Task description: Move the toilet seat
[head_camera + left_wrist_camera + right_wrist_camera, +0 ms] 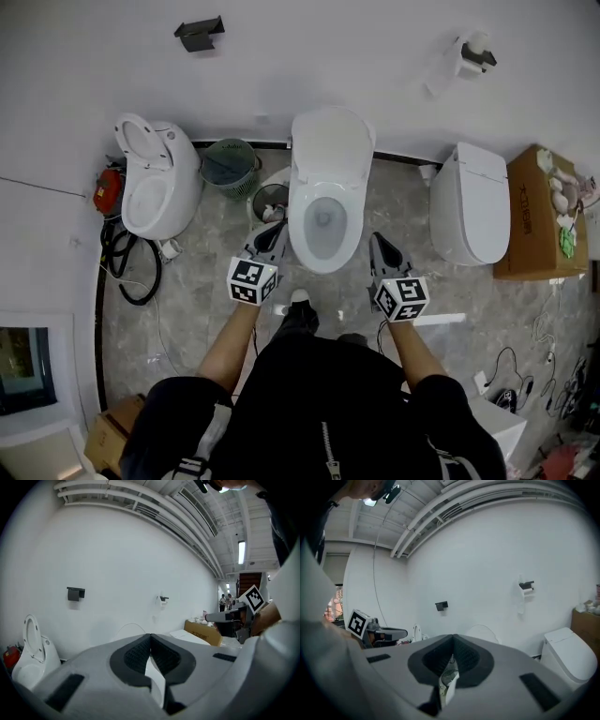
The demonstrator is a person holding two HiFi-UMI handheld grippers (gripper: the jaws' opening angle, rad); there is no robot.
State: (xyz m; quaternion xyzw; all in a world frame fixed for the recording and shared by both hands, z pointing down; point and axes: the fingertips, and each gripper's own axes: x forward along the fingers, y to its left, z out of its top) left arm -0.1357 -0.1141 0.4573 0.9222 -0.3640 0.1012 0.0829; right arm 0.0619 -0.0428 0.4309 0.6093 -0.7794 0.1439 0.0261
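- The middle toilet (323,220) stands at the person's twelve o'clock, with its lid (330,141) tipped up against the wall. The toilet seat (323,261) looks to lie flat on the bowl, though from overhead I can't be sure that ring is the seat and not the bare rim.
- The left gripper (272,232) hangs at the bowl's eight o'clock and the right gripper (381,242) at its four o'clock, both apart from the porcelain. Each has its jaws pressed together with nothing between them.
- Closed like that, neither claw can take the seat's edge. Pushing in with shut tips would likely just skate off the smooth plastic.
- If only one side is lifted, the seat may twist on its hinge and drop back with a bang.
- A seat swung up hard could knock the raised lid, or bounce off it and fall.
- The small bin (270,199) and green basket (228,164) sit close by, at the bowl's nine to ten o'clock. A wide approach with the left hand could clip them.
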